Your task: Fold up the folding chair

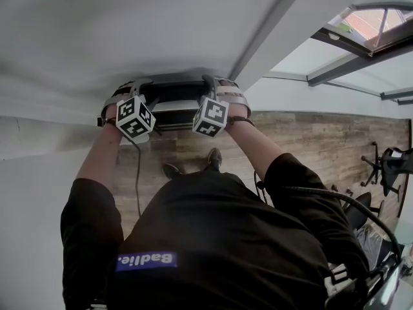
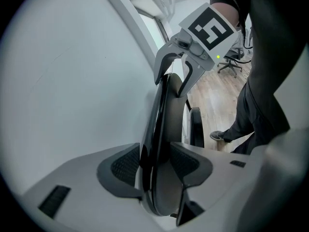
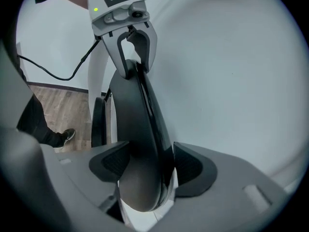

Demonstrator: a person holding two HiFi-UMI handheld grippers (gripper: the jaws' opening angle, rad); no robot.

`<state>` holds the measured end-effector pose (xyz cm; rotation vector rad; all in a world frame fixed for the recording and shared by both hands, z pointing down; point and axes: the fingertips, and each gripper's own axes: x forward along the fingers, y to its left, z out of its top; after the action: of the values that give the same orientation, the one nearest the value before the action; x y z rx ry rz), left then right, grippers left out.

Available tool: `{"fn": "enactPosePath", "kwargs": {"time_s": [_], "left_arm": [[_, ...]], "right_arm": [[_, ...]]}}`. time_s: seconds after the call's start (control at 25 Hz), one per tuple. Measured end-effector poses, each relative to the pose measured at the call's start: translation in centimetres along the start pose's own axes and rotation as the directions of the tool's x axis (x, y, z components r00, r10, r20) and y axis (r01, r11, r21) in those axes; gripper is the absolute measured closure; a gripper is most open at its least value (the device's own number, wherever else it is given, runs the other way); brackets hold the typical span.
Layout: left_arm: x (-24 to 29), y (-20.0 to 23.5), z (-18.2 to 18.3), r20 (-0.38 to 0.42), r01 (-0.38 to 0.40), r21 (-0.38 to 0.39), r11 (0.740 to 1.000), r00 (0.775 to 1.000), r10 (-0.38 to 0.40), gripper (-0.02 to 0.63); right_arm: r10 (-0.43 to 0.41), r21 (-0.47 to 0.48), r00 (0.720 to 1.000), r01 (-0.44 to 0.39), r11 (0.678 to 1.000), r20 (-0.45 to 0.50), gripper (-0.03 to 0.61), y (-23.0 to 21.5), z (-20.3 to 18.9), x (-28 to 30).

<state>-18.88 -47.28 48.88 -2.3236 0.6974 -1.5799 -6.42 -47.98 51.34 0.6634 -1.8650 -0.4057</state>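
Observation:
The folding chair (image 1: 174,99) stands against a white wall, its dark curved top edge toward me. My left gripper (image 1: 129,90) sits over the left end of that edge and my right gripper (image 1: 222,86) over the right end. In the left gripper view the jaws (image 2: 157,166) close on the chair's thin black edge (image 2: 166,110), pads against it, with the right gripper (image 2: 173,83) further along. In the right gripper view the jaws (image 3: 145,166) stand wide around the grey rounded edge (image 3: 133,110), pads not plainly pressing; the left gripper (image 3: 135,66) grips beyond.
A white wall (image 1: 97,37) rises right behind the chair. The wooden floor (image 1: 310,141) lies below, with the person's shoes (image 1: 214,157) close to the chair. A black cable (image 1: 137,173) hangs from the left gripper. An office chair (image 1: 393,163) stands far right.

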Motion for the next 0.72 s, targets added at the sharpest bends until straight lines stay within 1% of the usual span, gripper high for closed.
{"fn": "enactPosePath", "kwargs": {"time_s": [0.12,0.2,0.4,0.6,0.72], "left_arm": [[0.6,0.6,0.2,0.005,-0.011,-0.007,1.000,1.000,0.011,0.423],[1.1,1.1,0.3,0.004,-0.015,-0.012,1.000,1.000,0.015,0.423],[1.6,1.8,0.4,-0.012,-0.025,-0.007,1.000,1.000,0.025,0.423],[1.6,2.2,0.2,-0.032,-0.077,0.012,0.997,0.996,0.078,0.423],[1.5,2.4,0.1,-0.039,-0.095,0.017,0.995,0.995,0.096,0.423]], "right_arm": [[-0.047,-0.018,0.999,0.047,0.999,0.005,0.322,-0.8,-0.7,-0.5],[-0.057,-0.020,0.998,0.057,0.998,0.006,0.341,-1.1,-1.1,-0.6],[-0.081,-0.042,0.997,0.081,0.996,0.000,0.354,-1.7,-1.5,-0.1],[-0.102,-0.043,0.995,0.102,0.994,-0.009,0.357,-2.2,-1.3,0.5],[-0.110,-0.040,0.994,0.109,0.993,-0.013,0.357,-2.4,-1.2,0.9]]}}
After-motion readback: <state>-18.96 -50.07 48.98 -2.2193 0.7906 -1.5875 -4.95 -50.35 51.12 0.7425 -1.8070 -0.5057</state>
